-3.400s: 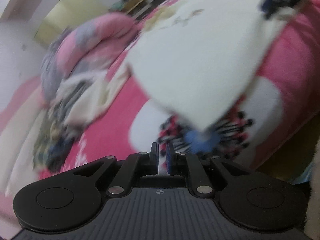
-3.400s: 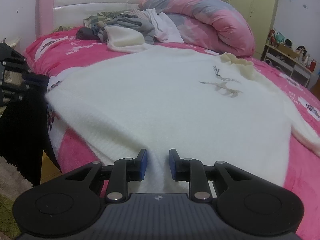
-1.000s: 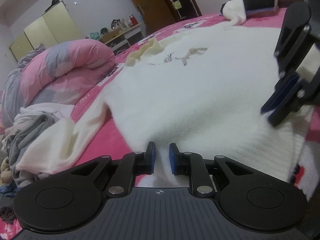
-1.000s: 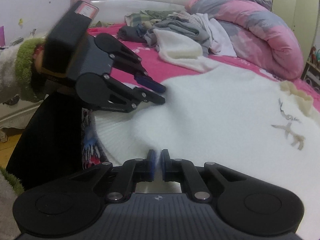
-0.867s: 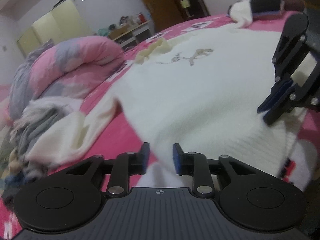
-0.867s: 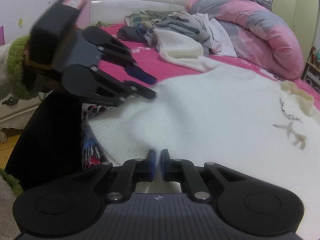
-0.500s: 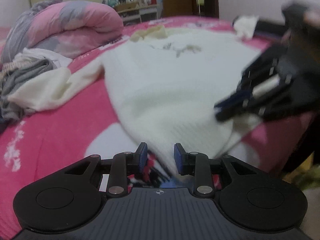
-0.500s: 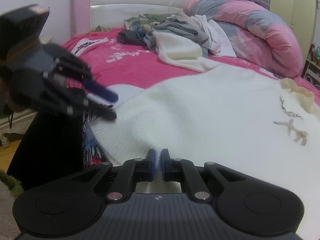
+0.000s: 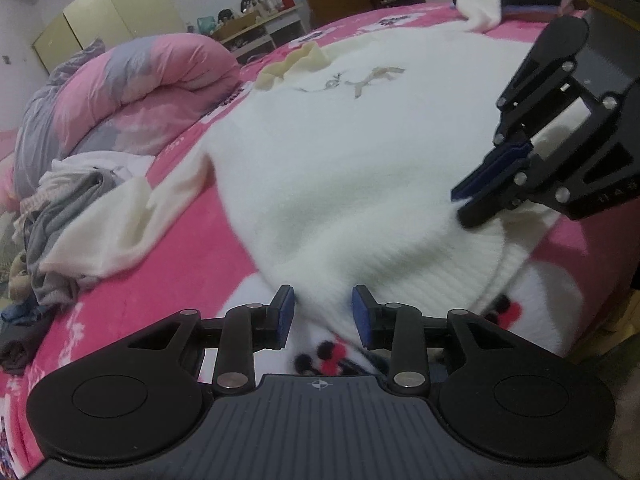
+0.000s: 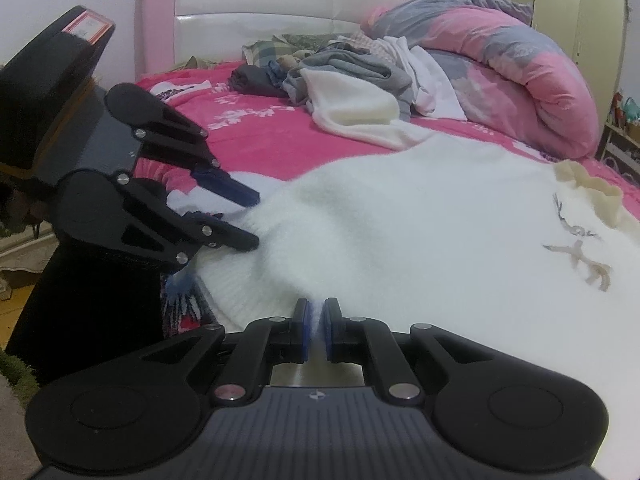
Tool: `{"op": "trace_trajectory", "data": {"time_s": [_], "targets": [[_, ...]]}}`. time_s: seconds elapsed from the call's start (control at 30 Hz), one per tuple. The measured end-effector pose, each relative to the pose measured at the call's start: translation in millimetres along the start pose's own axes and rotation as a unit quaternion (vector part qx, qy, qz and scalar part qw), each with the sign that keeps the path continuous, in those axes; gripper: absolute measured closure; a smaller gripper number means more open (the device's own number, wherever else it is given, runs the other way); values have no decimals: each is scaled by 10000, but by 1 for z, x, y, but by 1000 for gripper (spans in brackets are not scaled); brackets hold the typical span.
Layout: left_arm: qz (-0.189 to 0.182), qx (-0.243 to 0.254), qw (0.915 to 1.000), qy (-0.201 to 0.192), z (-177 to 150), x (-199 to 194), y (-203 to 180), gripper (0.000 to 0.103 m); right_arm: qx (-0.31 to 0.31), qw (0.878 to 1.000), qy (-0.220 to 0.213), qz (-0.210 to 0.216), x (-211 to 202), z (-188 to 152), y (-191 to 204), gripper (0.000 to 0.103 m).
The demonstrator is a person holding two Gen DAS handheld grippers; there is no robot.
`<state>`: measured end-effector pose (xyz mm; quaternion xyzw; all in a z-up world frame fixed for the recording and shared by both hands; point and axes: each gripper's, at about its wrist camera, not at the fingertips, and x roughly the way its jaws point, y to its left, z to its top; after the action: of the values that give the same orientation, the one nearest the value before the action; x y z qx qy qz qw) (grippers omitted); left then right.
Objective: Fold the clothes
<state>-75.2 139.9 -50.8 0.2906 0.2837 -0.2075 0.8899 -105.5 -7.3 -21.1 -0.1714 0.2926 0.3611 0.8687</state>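
Your white sweater (image 9: 360, 152) lies spread flat, front up, across the pink bed (image 9: 168, 272), its ribbed hem at the near edge of the bed and its frilled collar (image 9: 292, 65) toward the far side. Your left tongs (image 9: 322, 312) sit at the hem's left corner with the blue pads apart; they have just been widening, and the corner of the hem lies loose between them without being pressed. Your right tongs (image 10: 316, 330) are at the other end of the hem, pads drawn nearly together and pinching a thin fold of the white knit. From the right wrist view the left tongs (image 10: 250, 220) show at the left side, their tips right at the sweater's edge. One sleeve (image 9: 120, 224) trails off to the left of the sweater's body, over the pink sheet toward a heap of grey and white clothes (image 9: 60, 216). A small embroidered figure (image 10: 580, 256) marks the chest below the collar. A rolled pink and grey duvet (image 10: 500, 60) lies behind the heap near the white padded headboard (image 10: 280, 4), well apart from both tongs.
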Motion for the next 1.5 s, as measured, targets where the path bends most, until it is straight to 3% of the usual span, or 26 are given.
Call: {"op": "trace_trajectory", "data": {"time_s": [0.23, 0.3, 0.37, 0.5, 0.63, 0.73, 0.87, 0.97, 1.1, 1.17, 1.23, 1.5], "targets": [[70, 69, 10000, 10, 1, 4, 4, 69, -39, 9999, -104, -85, 7, -1, 0, 94], [123, 143, 9998, -6, 0, 2, 1, 69, 18, 9999, -114, -63, -2, -3, -5, 88], [153, 174, 9997, -25, -1, 1, 0, 69, 179, 9996, -196, -93, -26, -8, -19, 67], [137, 96, 9999, -18, 0, 2, 1, 69, 632, 9955, -192, -679, -79, -26, -57, 63], [143, 73, 9999, -14, 0, 2, 1, 69, 1290, 9798, 133, -1521, -116, -51, -93, 63], [160, 106, 9998, -3, 1, 2, 0, 69, 2084, 9575, 329, -1966, -137, -74, -120, 62], [187, 118, 9998, 36, 2, 2, -1, 69, 3275, 9233, 328, -1981, -149, -103, -150, 62], [231, 144, 9996, 64, 3, 2, -3, 69, 3569, 9164, 223, -1799, -153, -113, -156, 62], [251, 149, 9995, 78, 3, 2, -4, 69, 3009, 9314, 517, -1980, -139, -112, -145, 71], [257, 145, 9995, 81, 3, 2, -4, 69, 2563, 9403, 584, -2162, -133, -105, -134, 85], [262, 150, 9995, 75, 3, 2, -4, 69, 2179, 9442, 611, -2394, -131, -99, -125, 91], [287, 210, 9993, 73, 4, 2, -6, 69, 1890, 9343, 313, -3007, -137, -88, -116, 94]]}}
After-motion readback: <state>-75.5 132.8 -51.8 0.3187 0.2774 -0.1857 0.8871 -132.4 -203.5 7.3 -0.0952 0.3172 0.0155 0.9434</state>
